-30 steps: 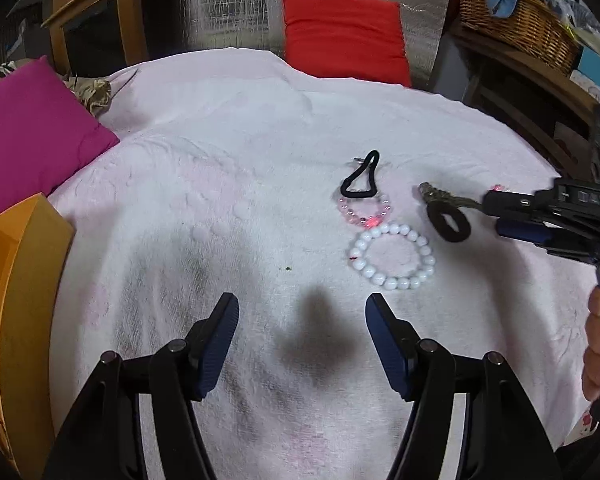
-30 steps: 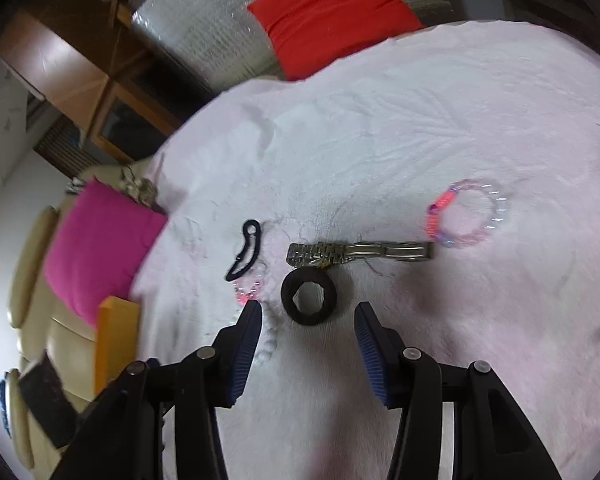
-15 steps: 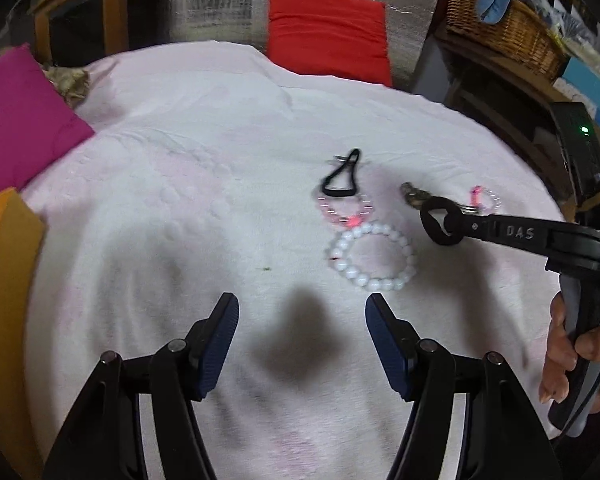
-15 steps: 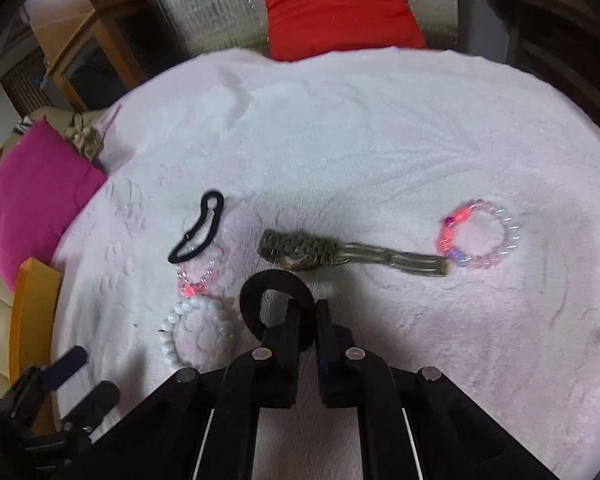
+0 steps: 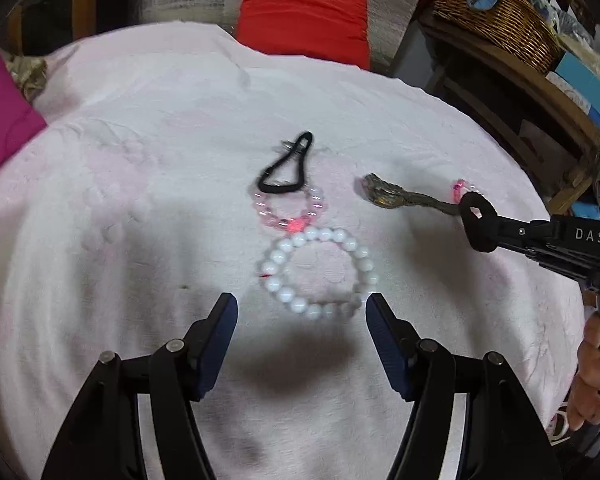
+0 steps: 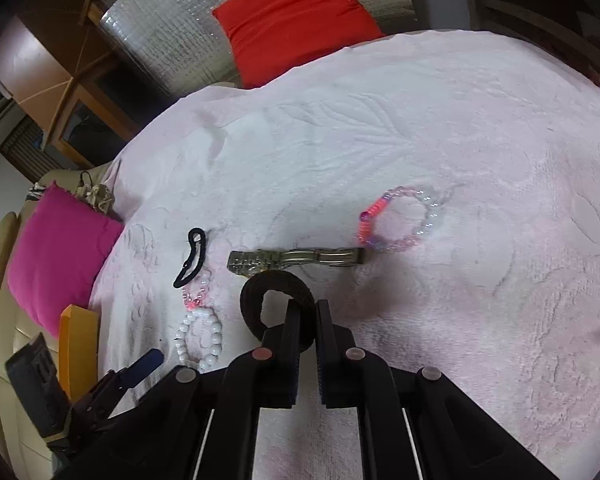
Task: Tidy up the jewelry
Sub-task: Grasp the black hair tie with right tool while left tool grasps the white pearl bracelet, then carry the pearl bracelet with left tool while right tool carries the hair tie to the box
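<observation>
My right gripper [image 6: 309, 312] is shut on a thick black hair band [image 6: 256, 292], lifted just above the pale pink cloth [image 6: 480, 320]; the left wrist view shows the black hair band [image 5: 478, 222] at the right. Behind it lies a metal watch [image 6: 296, 258], with a pink and clear bead bracelet [image 6: 396, 220] to its right. My left gripper [image 5: 300, 316] stands open just before a white bead bracelet [image 5: 320, 272]. Beyond that lie a pink bead bracelet [image 5: 288, 210] and a thin black hair tie [image 5: 288, 164].
A red cushion [image 5: 304, 16] and silver foil sheet stand at the back. A magenta cushion [image 6: 56, 256] and an orange box [image 6: 78, 348] lie left. A wicker basket [image 5: 496, 12] sits on a wooden shelf at the right. A hand [image 5: 592, 372] holds the right gripper's handle.
My right gripper closed on the thick black hair band and lifted it off the cloth. My left gripper moved forward toward the white bead bracelet, still open.
</observation>
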Available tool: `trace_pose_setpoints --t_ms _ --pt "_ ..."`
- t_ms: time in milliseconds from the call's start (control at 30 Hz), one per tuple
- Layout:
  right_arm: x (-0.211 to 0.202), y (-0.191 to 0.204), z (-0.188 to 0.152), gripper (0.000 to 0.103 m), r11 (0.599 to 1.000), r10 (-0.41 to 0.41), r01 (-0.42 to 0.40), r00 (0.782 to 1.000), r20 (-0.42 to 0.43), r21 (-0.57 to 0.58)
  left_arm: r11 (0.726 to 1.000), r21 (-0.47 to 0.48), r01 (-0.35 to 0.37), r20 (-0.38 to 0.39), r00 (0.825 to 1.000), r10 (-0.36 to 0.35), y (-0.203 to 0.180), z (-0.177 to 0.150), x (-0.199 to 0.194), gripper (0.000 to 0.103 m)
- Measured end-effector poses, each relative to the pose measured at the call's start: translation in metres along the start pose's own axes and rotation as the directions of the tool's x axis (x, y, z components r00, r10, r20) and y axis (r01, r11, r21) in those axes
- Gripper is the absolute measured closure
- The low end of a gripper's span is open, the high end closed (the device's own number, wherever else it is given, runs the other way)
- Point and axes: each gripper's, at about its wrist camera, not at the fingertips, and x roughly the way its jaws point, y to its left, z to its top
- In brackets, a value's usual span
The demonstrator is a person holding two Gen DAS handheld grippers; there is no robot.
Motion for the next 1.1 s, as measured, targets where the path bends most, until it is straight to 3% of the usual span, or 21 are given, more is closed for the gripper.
trace_pose_setpoints --t_ms 67,200,367,500,600,767,900,1100 --pt "0.002 -0.001 0.0 0.095 1.0 0.006 -0.006 1.0 -0.005 0.007 0.999 -0.023 0.027 -0.009 1.0 -0.027 -0.003 0.001 0.005 0.034" --pt "-0.001 0.0 -0.001 0.095 1.0 0.01 -0.01 1.0 0.005 0.008 1.0 -0.017 0.013 -0.004 1.0 -0.013 -0.009 0.005 0.01 0.032" --pt "-0.005 -0.004 0.0 0.095 1.0 0.017 -0.018 1.0 0.021 0.024 0.994 0.078 -0.076 0.013 0.997 0.076 -0.027 0.004 0.022 0.032" --pt "-0.004 -0.003 0.0 0.095 1.0 0.017 -0.017 1.0 0.018 0.024 0.993 0.085 -0.084 0.032 0.996 0.082 -0.027 0.006 0.026 0.034" --pt "-0.005 -0.003 0.0 0.095 1.0 0.021 -0.021 1.0 0.022 0.023 0.992 0.09 -0.093 0.05 0.995 0.089 -0.023 0.008 0.026 0.046" --pt "-0.005 -0.002 0.0 0.095 0.999 0.018 -0.019 0.999 0.027 0.027 0.994 0.076 -0.079 0.065 0.995 0.074 -0.016 0.008 0.023 0.078" --pt "-0.004 0.001 0.0 0.095 1.0 0.02 -0.02 0.999 0.025 0.017 0.996 0.06 -0.062 0.064 0.996 0.058 -0.011 0.007 0.021 0.094" --pt "-0.005 0.002 0.0 0.095 1.0 0.024 -0.025 0.999 0.029 0.014 0.998 0.055 -0.043 0.049 0.998 0.041 -0.008 0.001 0.015 0.094"
